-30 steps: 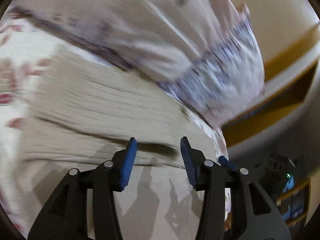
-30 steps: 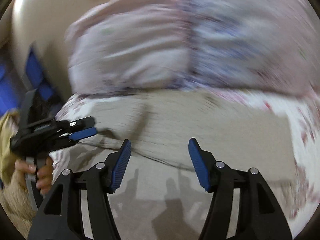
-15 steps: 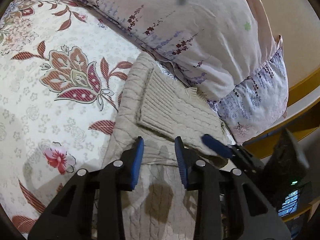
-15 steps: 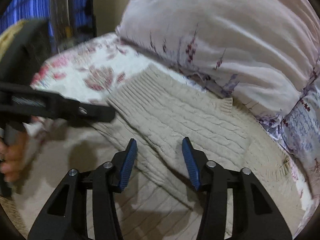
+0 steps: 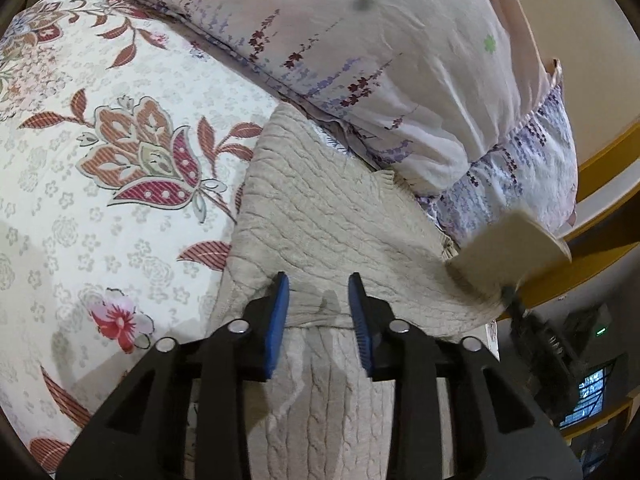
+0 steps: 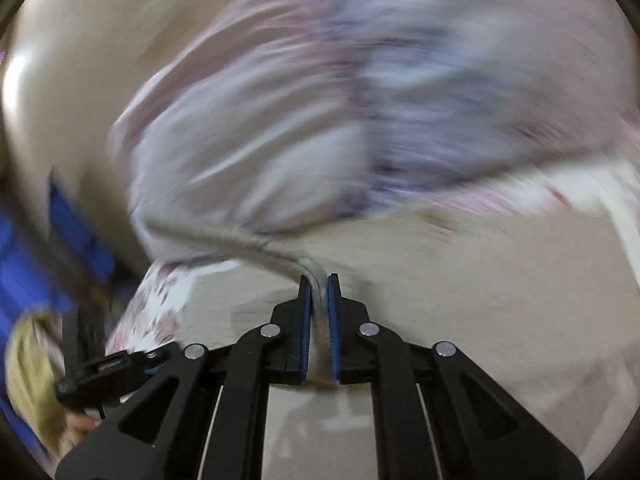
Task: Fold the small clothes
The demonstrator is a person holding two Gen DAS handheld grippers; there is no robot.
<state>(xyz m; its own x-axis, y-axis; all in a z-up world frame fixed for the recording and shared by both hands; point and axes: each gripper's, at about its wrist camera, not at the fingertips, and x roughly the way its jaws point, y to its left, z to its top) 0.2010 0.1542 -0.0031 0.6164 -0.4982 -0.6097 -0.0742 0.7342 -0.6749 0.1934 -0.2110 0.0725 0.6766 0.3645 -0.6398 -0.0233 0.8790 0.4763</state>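
Observation:
A beige cable-knit sweater [image 5: 320,216] lies folded on the floral bedspread [image 5: 100,184], against the pillows. My left gripper [image 5: 318,292] is open, its blue pads straddling a fold edge of the sweater. In the right wrist view, which is badly blurred, my right gripper [image 6: 319,284] is shut on a pinched ridge of the beige sweater [image 6: 460,280] and lifts it. The right gripper's pale blurred body [image 5: 508,252] shows at the sweater's right edge in the left wrist view. The left gripper [image 6: 104,372] shows at the lower left of the right wrist view.
Two floral pillows [image 5: 380,60] lie stacked behind the sweater. A yellow-trimmed wooden headboard or shelf [image 5: 600,208] runs at the right. A dark device with a green light [image 5: 592,332] stands off the bed's right edge.
My right gripper closed on the sweater's edge and is moving fast, blurring its view. My left gripper opened a little wider and stays over the fold; the sleeve piece now lies flatter.

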